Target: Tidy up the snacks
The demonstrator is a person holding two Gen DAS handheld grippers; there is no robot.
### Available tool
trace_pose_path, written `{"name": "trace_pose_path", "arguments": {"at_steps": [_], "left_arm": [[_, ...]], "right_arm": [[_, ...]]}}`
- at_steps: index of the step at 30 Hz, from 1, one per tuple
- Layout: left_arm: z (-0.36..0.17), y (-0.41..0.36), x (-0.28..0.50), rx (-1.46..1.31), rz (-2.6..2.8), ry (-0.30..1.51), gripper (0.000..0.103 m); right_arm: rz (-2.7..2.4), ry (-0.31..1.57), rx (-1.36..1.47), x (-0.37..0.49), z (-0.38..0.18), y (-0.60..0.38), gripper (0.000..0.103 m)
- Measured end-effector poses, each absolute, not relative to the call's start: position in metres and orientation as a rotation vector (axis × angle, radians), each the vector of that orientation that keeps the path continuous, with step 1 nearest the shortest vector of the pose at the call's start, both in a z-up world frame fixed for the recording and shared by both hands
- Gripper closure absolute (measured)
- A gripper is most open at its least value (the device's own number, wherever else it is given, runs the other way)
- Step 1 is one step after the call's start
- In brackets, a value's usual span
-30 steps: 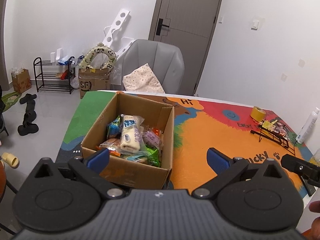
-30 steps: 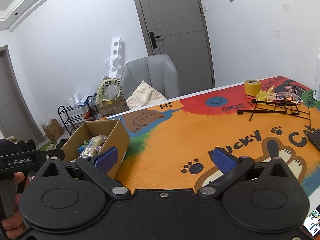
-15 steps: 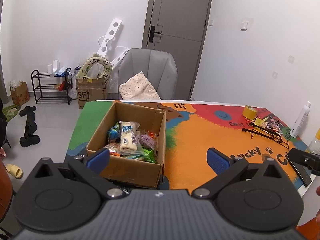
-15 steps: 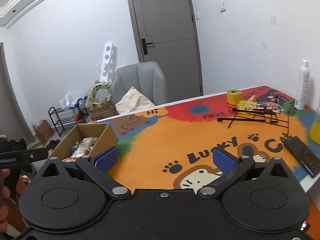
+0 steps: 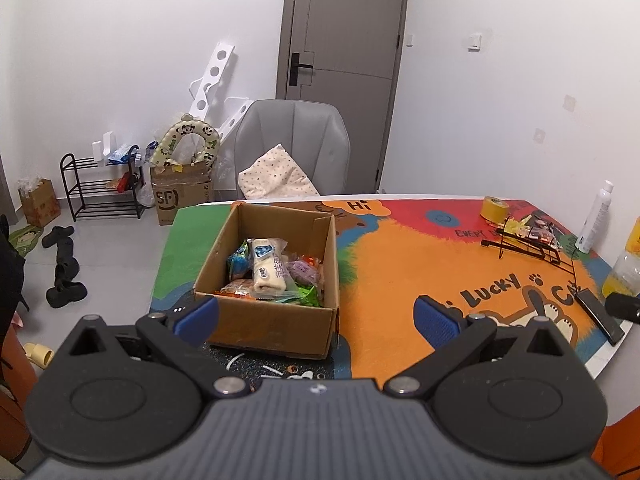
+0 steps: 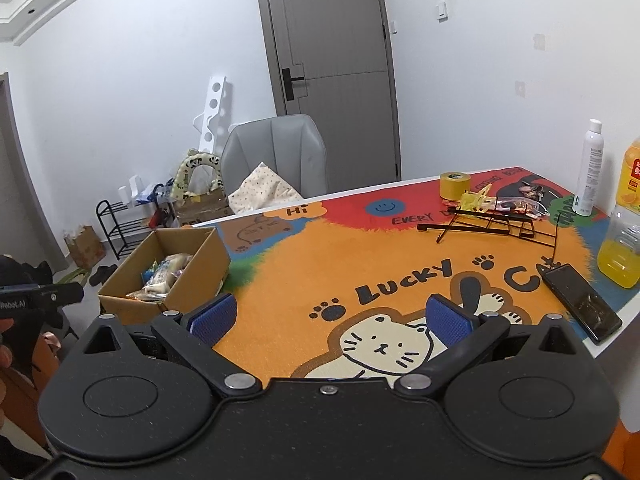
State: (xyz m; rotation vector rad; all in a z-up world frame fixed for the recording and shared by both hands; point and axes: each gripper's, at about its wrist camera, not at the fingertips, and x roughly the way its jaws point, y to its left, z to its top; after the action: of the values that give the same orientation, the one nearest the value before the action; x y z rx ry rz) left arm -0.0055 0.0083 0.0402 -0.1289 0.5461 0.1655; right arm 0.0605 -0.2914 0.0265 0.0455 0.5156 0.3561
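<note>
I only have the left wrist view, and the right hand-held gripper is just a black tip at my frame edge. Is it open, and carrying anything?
Observer: The right hand-held gripper is open, blue pads wide apart, nothing between them.
Operator: The plastic bottle at my far right is cut off. How full is it?
Observer: The clear plastic juice bottle stands upright beside the black phone; orange juice fills only its lower part.
</note>
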Motion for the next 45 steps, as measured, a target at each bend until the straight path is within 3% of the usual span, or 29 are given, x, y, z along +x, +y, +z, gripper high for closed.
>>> {"name": "trace_pose_path", "arguments": {"at_steps": [45], "left_arm": [[0.029,0.007,-0.009,-0.083,0.139,0.585,0.000]], "right_arm": [[0.443,0.572,-0.008,0.058,0.018,-0.272,0.000]]}}
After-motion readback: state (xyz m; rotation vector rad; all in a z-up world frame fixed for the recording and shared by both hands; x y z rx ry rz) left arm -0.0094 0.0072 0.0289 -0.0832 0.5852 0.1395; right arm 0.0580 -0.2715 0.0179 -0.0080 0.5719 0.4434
